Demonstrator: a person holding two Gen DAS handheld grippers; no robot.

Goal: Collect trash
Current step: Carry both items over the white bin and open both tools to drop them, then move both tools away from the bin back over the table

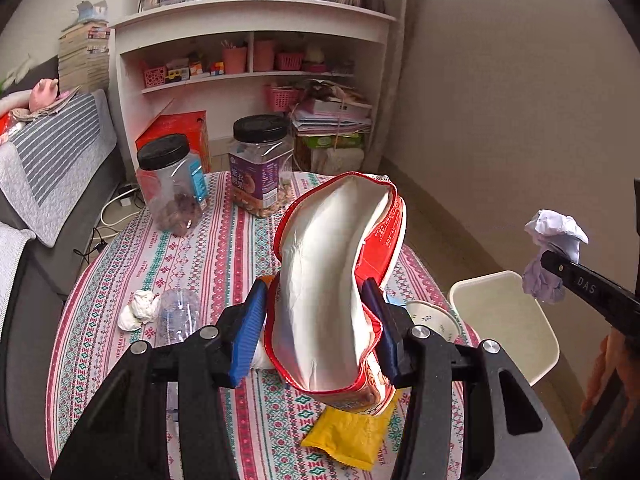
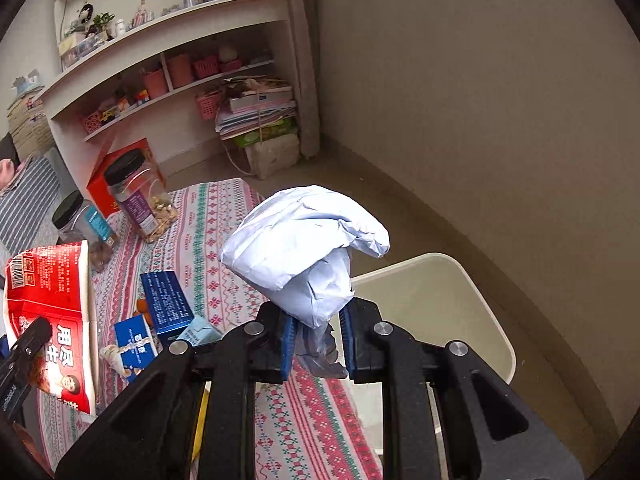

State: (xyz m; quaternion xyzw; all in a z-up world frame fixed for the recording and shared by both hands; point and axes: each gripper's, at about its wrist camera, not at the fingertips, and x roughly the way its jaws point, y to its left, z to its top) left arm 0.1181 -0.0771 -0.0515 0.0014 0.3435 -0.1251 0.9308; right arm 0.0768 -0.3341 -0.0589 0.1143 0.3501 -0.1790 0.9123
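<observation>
My left gripper is shut on an empty red snack bag with a white inside, held upright above the table; the bag also shows in the right wrist view. My right gripper is shut on a crumpled pale-blue paper wad, held above the table's right edge next to a cream trash bin. In the left wrist view the wad hangs over the bin. A white tissue ball, a clear plastic bottle, a yellow packet and a paper cup lie on the table.
The round table has a patterned red-striped cloth. Two black-lidded jars stand at its far side. Blue cartons lie near the bag. A sofa is at left, a shelf unit behind.
</observation>
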